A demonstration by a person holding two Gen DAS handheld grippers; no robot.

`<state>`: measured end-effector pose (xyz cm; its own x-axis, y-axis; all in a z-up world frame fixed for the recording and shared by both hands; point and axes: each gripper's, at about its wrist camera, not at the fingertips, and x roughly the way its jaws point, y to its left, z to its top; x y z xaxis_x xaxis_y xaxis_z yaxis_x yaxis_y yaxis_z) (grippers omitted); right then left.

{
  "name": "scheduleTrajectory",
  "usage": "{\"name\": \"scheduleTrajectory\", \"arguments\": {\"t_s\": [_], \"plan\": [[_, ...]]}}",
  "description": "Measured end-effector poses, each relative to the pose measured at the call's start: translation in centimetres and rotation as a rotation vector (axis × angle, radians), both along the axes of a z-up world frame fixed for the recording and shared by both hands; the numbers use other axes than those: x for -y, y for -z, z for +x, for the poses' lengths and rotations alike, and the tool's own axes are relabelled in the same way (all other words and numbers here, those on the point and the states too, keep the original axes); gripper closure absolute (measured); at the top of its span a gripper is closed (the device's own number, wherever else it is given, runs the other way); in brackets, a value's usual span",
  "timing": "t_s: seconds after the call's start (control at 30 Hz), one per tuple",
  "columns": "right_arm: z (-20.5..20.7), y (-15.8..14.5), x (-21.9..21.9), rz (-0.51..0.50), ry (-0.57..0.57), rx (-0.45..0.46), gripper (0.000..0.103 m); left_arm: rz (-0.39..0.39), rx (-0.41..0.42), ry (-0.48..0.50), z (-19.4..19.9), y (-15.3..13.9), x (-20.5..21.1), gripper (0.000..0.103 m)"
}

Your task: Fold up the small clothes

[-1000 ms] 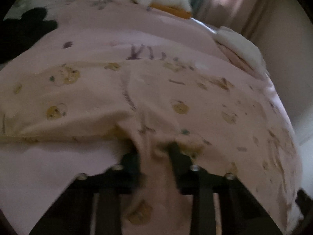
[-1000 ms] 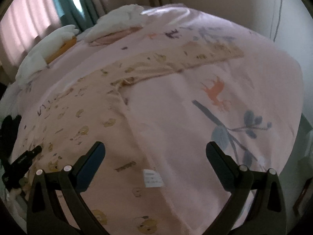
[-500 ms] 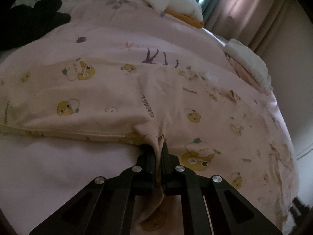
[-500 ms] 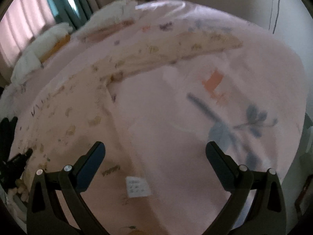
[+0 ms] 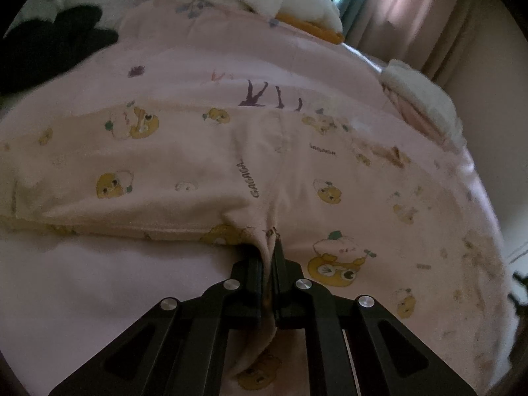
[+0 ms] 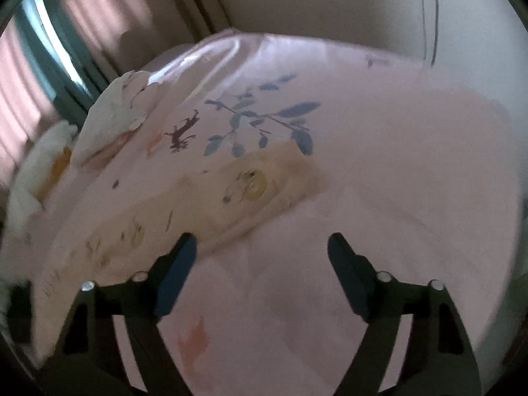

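pinching a fold of the duck-print garment point(image 5: 184, 165), the left gripper point(image 5: 269, 250) clamps tight.
right gripper point(image 6: 262, 247) is closing, nothing between its jaws, above the pink bedsheet point(image 6: 412, 171).

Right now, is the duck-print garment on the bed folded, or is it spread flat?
Partly folded. One layer of the garment lies doubled over another along its near edge, and the left gripper pinches a bunched fold.

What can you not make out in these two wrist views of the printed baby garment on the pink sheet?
- Left wrist view: the cream duck-print garment fold pinched in the left gripper; the shut fingers hide the clamped part.
- Right wrist view: garment prints are smeared by motion blur.
- Right wrist view: the right gripper, jaws closing, holds nothing; the garment's near end is cut off at the left edge.
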<state>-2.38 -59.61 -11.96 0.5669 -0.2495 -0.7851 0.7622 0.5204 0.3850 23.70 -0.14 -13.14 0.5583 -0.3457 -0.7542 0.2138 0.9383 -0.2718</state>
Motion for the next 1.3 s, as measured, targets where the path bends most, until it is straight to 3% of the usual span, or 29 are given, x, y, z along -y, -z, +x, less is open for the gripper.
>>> {"name": "scheduleTrajectory", "arguments": {"t_s": [0.1,0.23,0.37,0.47,0.57,0.77,0.93,1.1,1.3], "plan": [[1.1,2.0,2.0,0.018,0.026,-0.03,0.038,0.036,0.01,0.001,-0.1,0.0,0.4,0.095],[1.8,2.9,3.1,0.009,0.052,0.025,0.041,-0.006,-0.007,0.0,0.2,0.2,-0.3,0.095],[1.8,3.5,3.2,0.0,0.116,0.024,0.081,0.01,-0.002,0.0,0.0,0.1,0.1,0.095],[1.4,3.5,3.8,0.029,0.098,0.042,0.094,0.007,-0.003,-0.001,0.0,0.1,0.1,0.095],[2.0,2.2,3.5,0.008,0.075,0.034,0.095,-0.009,-0.006,-0.002,-0.1,0.1,0.0,0.095],[4.7,-3.0,0.0,0.015,-0.043,0.191,0.095,-0.015,-0.007,-0.002,0.0,0.1,0.0,0.095],[8.7,-6.9,-5.9,0.029,-0.198,0.286,0.095,-0.051,-0.017,-0.002,0.2,0.2,-0.3,0.095],[14.2,-8.6,-13.3,0.053,-0.37,0.31,0.095,-0.078,-0.02,-0.005,0.2,0.3,-0.6,0.095],[19.9,-7.3,-20.9,0.095,-0.527,0.277,0.095,-0.098,-0.022,-0.006,0.3,0.4,-0.8,0.095]]}}
